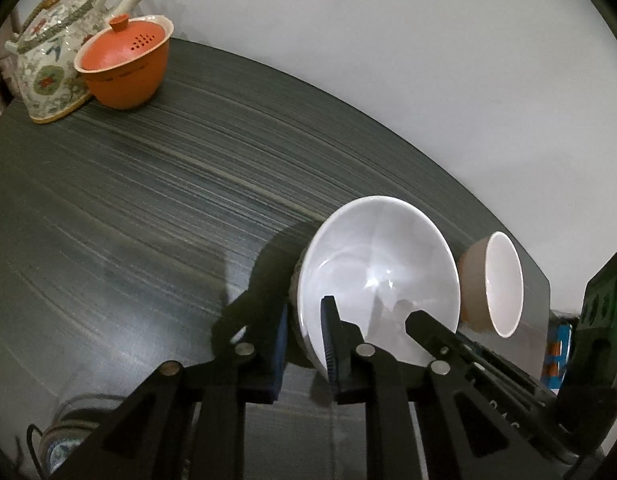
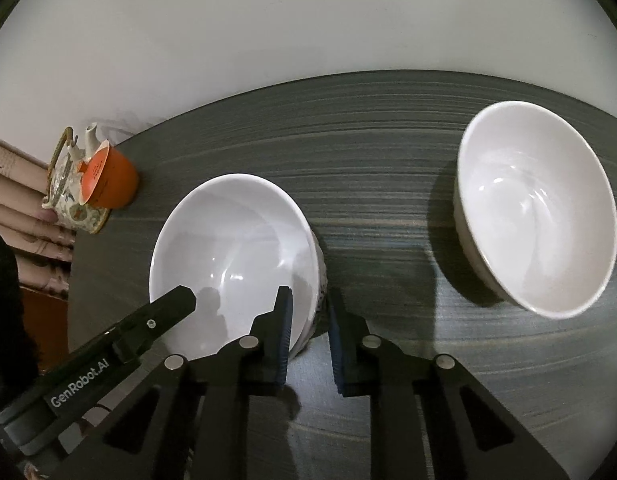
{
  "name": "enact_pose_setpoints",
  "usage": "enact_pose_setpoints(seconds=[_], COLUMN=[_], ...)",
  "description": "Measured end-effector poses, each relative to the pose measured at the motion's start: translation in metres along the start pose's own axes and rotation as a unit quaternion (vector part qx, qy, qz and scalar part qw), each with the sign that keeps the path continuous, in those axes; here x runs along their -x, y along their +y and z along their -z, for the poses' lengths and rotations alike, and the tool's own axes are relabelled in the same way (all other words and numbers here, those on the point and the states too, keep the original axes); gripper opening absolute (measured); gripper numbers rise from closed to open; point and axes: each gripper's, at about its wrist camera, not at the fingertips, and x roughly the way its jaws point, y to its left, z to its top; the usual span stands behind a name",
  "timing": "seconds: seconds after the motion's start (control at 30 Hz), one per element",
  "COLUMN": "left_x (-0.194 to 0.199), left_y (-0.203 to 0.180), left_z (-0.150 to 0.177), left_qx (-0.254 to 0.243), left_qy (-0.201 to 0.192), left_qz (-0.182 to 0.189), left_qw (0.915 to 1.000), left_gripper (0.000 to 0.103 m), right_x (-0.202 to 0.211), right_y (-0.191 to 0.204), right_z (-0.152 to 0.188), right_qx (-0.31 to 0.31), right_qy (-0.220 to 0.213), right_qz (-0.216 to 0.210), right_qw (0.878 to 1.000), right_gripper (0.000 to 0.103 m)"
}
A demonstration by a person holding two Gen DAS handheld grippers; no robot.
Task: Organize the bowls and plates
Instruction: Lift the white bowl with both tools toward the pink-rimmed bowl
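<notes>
We have both grippers clamped on the same white bowl (image 2: 232,256), which sits on the dark striped table (image 2: 388,168) toward its near edge, left of a second white bowl (image 2: 536,208) that stands well apart on the right. The left gripper (image 1: 304,340) pinches the bowl's left wall, one pad outside and one inside the rim; the right gripper (image 2: 308,340) does the same on the right wall, its jaws drawn in close on the wall. We read the bowl as glazed ceramic or melamine: rigid, smooth, glossy inside, so the grip depends on the ribbed blue pads biting the thin wall rather than on any give in the material. It looks moderately heavy for its wall thickness, and if ceramic it would chip should the rim knock the other bowl. Taking it at two opposite points of the rim seems the sound choice to us, since the curved, slick sides offer nothing else to hold. We would keep it level when lifting, because a tilt could let the wall slide out between the pads. Far left, an orange lidded cup (image 1: 124,68) and a patterned teapot (image 1: 52,64) stand clear of the work.
</notes>
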Motion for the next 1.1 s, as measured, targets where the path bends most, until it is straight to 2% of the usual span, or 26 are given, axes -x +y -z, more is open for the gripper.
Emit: enact_pose_setpoints(seconds=[0.53, 1.1], left_x=[0.074, 0.124], left_y=[-0.015, -0.031], left_z=[0.054, 0.130], left_qx=[-0.020, -0.043], left_qy=[-0.028, -0.035], left_qz=[0.000, 0.007], left_qw=[0.9994, 0.9984], left_gripper=[0.016, 0.016], right_x=[0.063, 0.139], right_y=[0.018, 0.013], right_z=[0.039, 0.108], right_qx=[0.015, 0.025], right_qy=[-0.026, -0.062], right_qz=[-0.003, -0.005], right_qw=[1.000, 0.998], right_gripper=[0.017, 0.017])
